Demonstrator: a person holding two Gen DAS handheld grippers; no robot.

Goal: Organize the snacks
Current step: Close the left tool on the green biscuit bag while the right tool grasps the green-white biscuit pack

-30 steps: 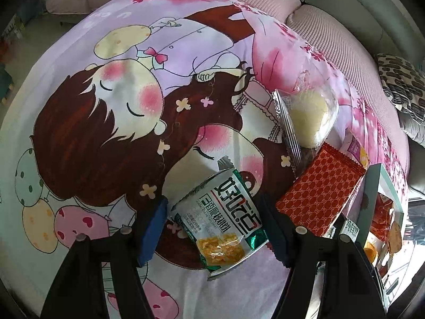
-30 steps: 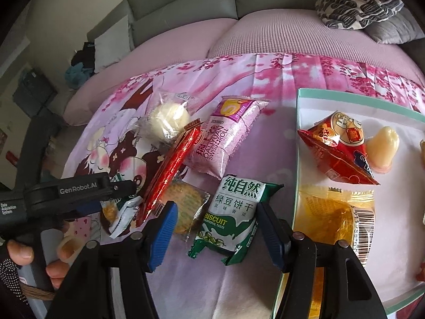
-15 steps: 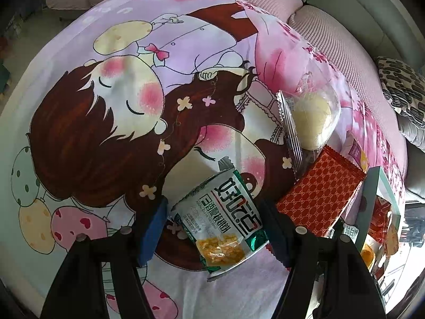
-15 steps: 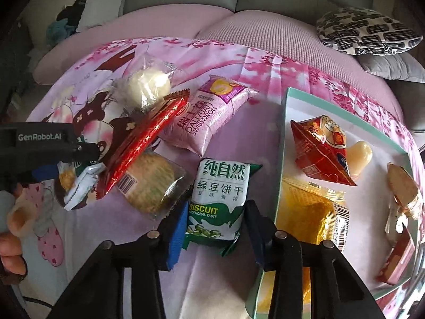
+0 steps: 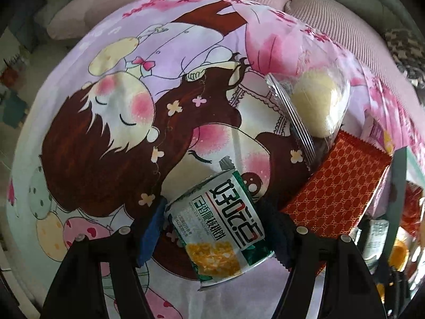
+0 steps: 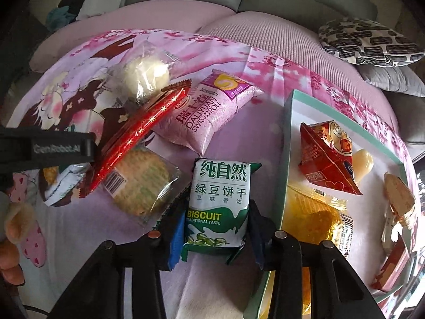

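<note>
Since a second ago, the right claw (image 6: 213, 232) has narrowed from a wide stance around the green biscuit packet (image 6: 219, 206) to a close one; its blue pads (image 6: 176, 240) now press the packet's lower sides and hold it. The left claw (image 5: 212, 230) has kept about the same spread, though its view has tipped further downward.

Right claw: gripping the biscuit packet, which lies upright in view on the pink cartoon bedsheet (image 6: 233, 122), just left of the tray (image 6: 287, 143). The packet's right edge is near the tray's teal rim; whether they touch cannot be told.

Left claw: jaws at a middling spread, straddling the green-and-white snack pouch (image 5: 223, 220). The pouch fills most of the gap, but whether the pads press it cannot be told. It lies on the sheet.

Outward, right view: a clear-wrapped round cracker (image 6: 143, 183) lies left of the biscuit packet, a red foil pack (image 6: 140, 133) leaning across it. Beyond are a pink swiss roll pack (image 6: 209, 117) and a clear-bagged pale bun (image 6: 146, 75). A red triangular packet (image 6: 326, 156), a pale jelly (image 6: 364, 162) and a yellow wrapped cake (image 6: 310, 218) lie in the tray.

A person's fingers (image 6: 12, 226) show at the left edge.
</note>
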